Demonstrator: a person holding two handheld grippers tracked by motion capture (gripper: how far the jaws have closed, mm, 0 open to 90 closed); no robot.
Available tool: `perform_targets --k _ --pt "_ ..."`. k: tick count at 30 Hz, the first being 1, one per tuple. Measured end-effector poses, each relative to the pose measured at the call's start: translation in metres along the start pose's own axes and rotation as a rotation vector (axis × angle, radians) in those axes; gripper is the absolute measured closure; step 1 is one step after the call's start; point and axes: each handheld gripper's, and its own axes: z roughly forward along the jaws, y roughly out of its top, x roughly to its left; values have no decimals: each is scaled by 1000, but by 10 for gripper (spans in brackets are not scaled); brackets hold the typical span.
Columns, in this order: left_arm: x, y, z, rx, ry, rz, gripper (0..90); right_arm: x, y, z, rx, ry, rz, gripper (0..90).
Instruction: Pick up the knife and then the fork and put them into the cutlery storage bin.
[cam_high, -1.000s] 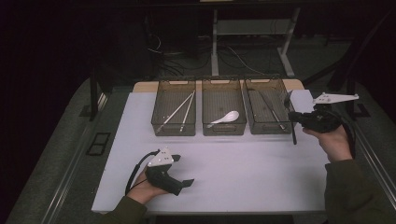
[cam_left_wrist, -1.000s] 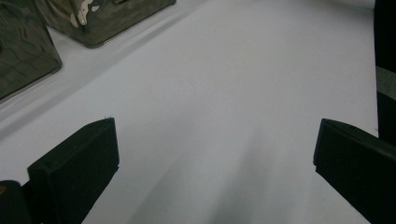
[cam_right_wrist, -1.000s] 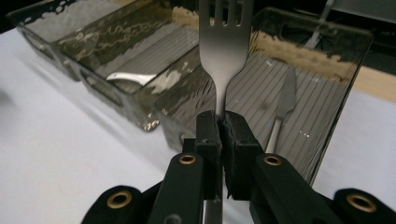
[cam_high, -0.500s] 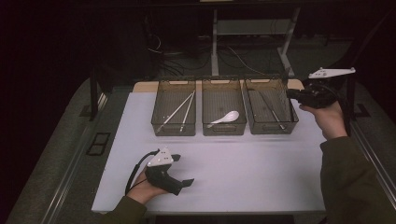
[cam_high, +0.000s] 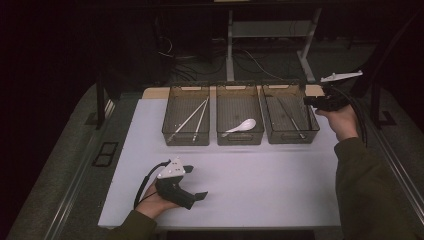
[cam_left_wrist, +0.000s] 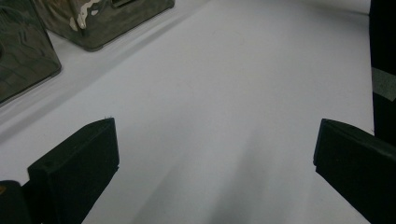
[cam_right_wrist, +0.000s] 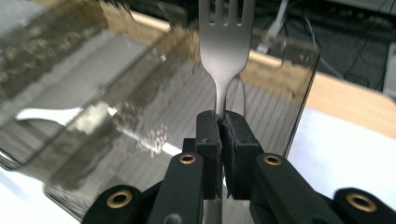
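fork (cam_right_wrist: 226, 44) pinched by its handle in right tool (cam_right_wrist: 223, 122), tines pointing straight ahead along the jaws

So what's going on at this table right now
A person is sorting cutlery with a handheld gripper in each hand. The right gripper is shut on the neck of a metal fork, held at the right end of three smoky plastic bins, beside the right bin. The middle bin holds a white spoon, and the left bin holds white chopsticks. The left gripper rests open on the white table, holding nothing.
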Motion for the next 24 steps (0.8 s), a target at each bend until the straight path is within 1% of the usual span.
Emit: perform_targets --k 4,8,13,16,24 --pt "0 0 0 -1 -2 1 0 -4 -10 10 50 1 9 852" --pt "0 0 1 2 -2 0 0 -7 -17 17 89 -6 11 852" --pt "0 0 0 1 -1 -2 0 -7 -21 23 126 -15 2 852" --pt "0 0 0 -2 -1 -4 0 -8 -22 26 138 -17 -2 852" --pt "0 1 -1 -5 1 -2 0 -7 -23 40 168 -25 14 852"
